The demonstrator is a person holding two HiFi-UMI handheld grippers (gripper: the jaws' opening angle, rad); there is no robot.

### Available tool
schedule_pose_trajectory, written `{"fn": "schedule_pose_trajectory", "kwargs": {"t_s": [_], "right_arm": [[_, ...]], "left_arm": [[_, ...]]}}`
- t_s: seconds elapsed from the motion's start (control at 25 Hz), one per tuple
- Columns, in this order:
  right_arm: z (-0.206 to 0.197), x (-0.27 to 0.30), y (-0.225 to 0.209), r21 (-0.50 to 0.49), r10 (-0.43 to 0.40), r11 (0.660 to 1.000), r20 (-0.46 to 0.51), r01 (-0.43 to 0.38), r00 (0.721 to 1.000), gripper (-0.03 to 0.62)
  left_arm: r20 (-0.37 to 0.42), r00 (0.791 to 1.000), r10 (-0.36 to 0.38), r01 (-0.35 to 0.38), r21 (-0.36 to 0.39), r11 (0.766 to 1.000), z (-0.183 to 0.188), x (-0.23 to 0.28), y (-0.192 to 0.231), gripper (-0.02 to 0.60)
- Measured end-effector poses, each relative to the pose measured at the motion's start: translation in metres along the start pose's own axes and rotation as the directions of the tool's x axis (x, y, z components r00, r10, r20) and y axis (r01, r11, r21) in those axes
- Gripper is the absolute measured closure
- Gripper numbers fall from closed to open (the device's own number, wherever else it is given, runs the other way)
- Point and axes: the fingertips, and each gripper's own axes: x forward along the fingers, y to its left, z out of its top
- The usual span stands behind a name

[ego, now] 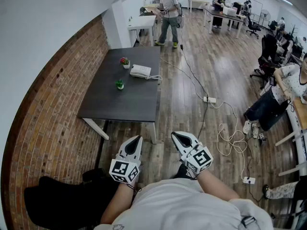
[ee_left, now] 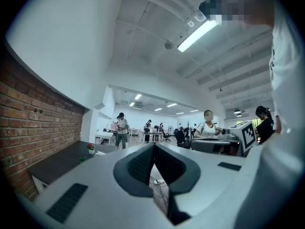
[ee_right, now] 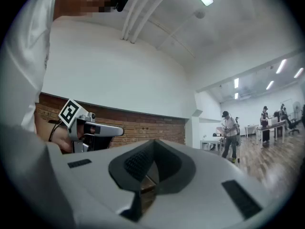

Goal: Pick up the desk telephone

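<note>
A white desk telephone (ego: 140,71) lies on the far part of a dark table (ego: 110,99), its cord trailing off the right edge. Both grippers are held close to my body, well short of the table. My left gripper (ego: 136,139) is shut with nothing between its jaws, and it points level toward the table. To its right, my right gripper (ego: 175,135) is also shut and empty. In the left gripper view the jaws (ee_left: 153,149) meet, with the table (ee_left: 62,160) at the left. The right gripper view shows shut jaws (ee_right: 153,144) and the left gripper (ee_right: 88,128) beside them.
Two small potted plants (ego: 124,62) (ego: 119,84) stand on the table near the telephone. A brick wall (ego: 53,123) runs along the left. Cables and power strips (ego: 209,99) lie on the wooden floor to the right. People stand and sit at desks (ego: 168,13) farther off.
</note>
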Motion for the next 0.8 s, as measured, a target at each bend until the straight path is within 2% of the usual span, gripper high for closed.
{"fn": "schedule_pose_trajectory", "kwargs": {"t_s": [0.52, 0.8], "right_arm": [[-0.005, 0.008, -0.025, 0.015, 0.009, 1.000, -0.002, -0.009, 1.000, 0.591], [-0.009, 0.014, -0.044, 0.028, 0.041, 0.999, 0.005, -0.041, 0.999, 0.588]], "left_arm": [[-0.008, 1.000, 0.015, -0.015, -0.008, 1.000, -0.005, 0.025, 0.007, 0.571], [0.039, 0.999, -0.019, 0.019, -0.006, 1.000, 0.000, 0.048, -0.004, 0.569]]}}
